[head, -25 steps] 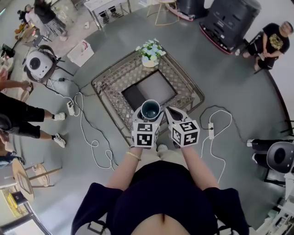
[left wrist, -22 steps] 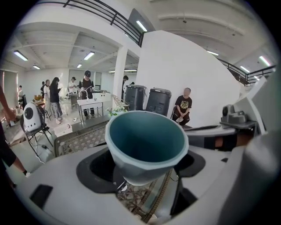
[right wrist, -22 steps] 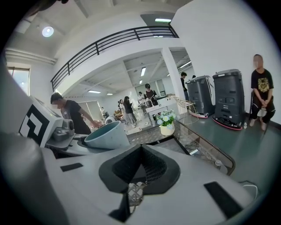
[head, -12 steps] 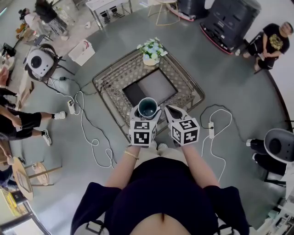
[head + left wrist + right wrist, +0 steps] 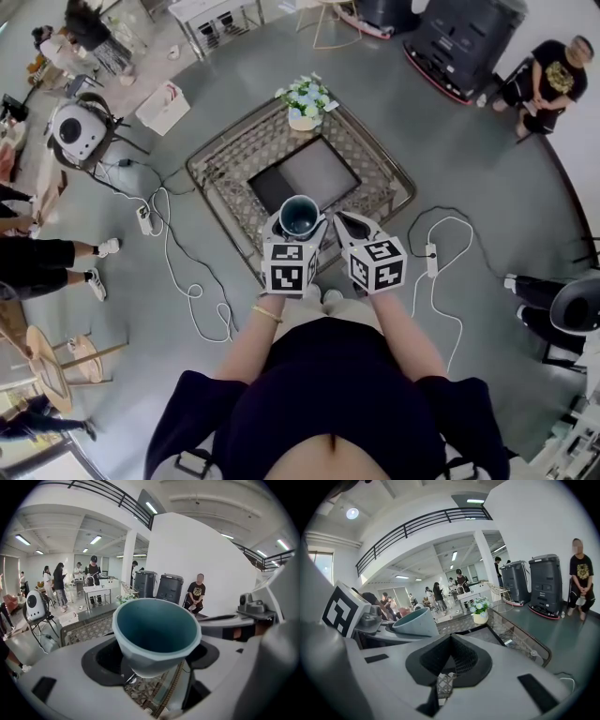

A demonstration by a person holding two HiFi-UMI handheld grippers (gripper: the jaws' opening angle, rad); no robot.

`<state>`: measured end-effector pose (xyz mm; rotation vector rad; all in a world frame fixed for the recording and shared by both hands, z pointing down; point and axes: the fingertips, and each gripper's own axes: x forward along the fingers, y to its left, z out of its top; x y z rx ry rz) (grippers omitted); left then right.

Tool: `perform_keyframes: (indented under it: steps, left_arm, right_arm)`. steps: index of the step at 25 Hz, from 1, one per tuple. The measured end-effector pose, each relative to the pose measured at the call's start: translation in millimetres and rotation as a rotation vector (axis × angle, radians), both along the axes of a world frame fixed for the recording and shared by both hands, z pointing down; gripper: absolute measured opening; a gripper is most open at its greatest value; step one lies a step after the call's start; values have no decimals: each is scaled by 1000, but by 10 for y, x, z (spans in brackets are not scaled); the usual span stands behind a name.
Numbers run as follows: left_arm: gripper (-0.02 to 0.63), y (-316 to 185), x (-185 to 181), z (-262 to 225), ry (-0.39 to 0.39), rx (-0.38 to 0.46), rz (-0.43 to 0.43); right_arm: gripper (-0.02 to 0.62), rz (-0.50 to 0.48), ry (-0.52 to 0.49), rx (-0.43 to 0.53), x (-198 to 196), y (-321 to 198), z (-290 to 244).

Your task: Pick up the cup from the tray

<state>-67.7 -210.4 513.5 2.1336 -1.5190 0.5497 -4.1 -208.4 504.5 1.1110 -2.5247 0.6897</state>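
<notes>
A teal cup point(image 5: 300, 216) is held upright above the near edge of the low table, clear of the dark tray point(image 5: 319, 172). My left gripper point(image 5: 298, 225) is shut on it. In the left gripper view the cup point(image 5: 157, 630) fills the middle, with a dark pad pressed against each side of its lower body. My right gripper point(image 5: 345, 223) hovers just to the right, jaws together and nothing between them. In the right gripper view its shut gripper point(image 5: 449, 660) points towards the table, and the cup point(image 5: 417, 623) shows at the left.
The square table point(image 5: 223, 161) has a patterned rim around a glass middle. A white pot of flowers point(image 5: 305, 101) stands at its far corner. Cables and a power strip point(image 5: 431, 265) lie on the grey floor. Several people stand or sit around the room.
Both grippers and the held cup have drifted slightly up and left in the head view. People at the left edge have walked on.
</notes>
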Motion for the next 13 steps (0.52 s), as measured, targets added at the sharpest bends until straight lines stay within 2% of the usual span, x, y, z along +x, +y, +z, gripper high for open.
perform_keyframes:
  steps: [13]
  left_arm:
    - [383, -26, -22, 13, 1, -7, 8]
  right_arm:
    - [8, 4, 12, -3, -12, 0, 5]
